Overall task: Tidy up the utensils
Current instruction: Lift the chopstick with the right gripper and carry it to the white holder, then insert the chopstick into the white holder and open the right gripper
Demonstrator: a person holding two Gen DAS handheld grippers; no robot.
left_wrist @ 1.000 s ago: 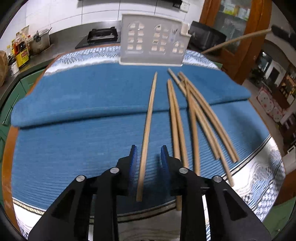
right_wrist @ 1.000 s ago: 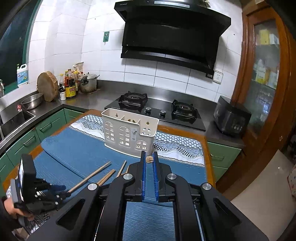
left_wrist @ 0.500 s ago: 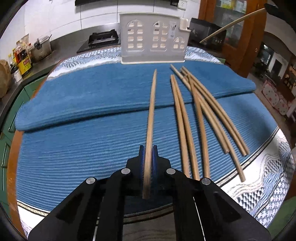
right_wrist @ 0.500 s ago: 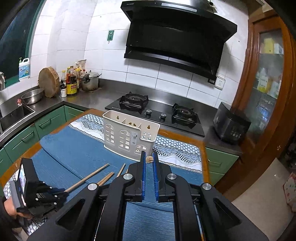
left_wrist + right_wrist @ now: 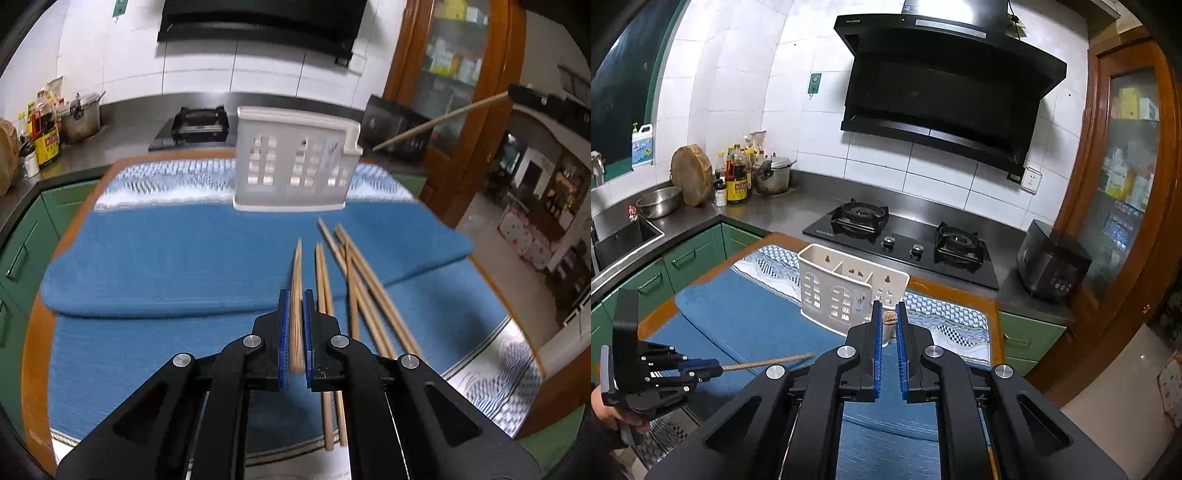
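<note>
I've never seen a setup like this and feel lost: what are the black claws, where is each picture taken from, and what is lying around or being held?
They are two hand-held grippers, each with a camera looking along its fingers. The left gripper is shut on one chopstick, lifted off the blue cloth. More loose chopsticks lie beside it, before a white utensil holder. The right gripper is shut on another chopstick, seen end-on. Its view also shows a person's hand carrying the left one.

Utensil caddy (image 5: 293, 168) upright on cloth (image 5: 155, 266) at 12 o'clock. Loose chopsticks (image 5: 356, 291) on cloth before it, toward 3 o'clock. Stove (image 5: 905, 247) on counter (image 5: 783, 210) behind caddy; rice cooker (image 5: 1052, 258) at 2 o'clock.
</note>
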